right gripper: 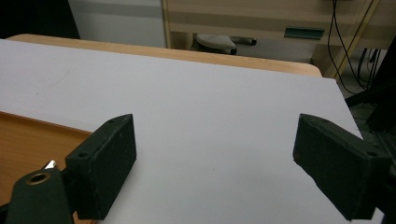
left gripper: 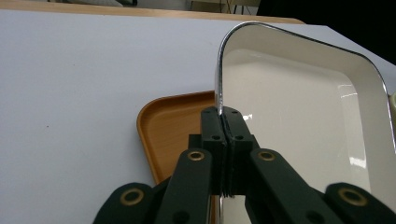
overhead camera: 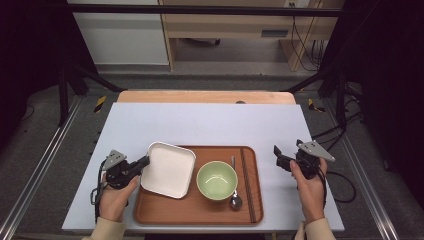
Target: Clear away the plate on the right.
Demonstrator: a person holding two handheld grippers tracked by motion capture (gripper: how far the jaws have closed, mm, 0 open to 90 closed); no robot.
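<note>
Left gripper view: plate (left gripper: 299, 107) rim between claw (left gripper: 226, 122) jaws

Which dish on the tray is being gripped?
The white square plate: the left gripper is shut on its rim. The green bowl beside it sits untouched.

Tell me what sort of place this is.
Probably a lab recording station, not a dining room: a white-topped table inside a black frame, loose cables behind, and a meal tray staged for handling.

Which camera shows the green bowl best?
The high view: the whole green bowl sits on the brown tray. The left gripper view catches a green sliver at its right edge; the right gripper view faces the table beyond.
</note>
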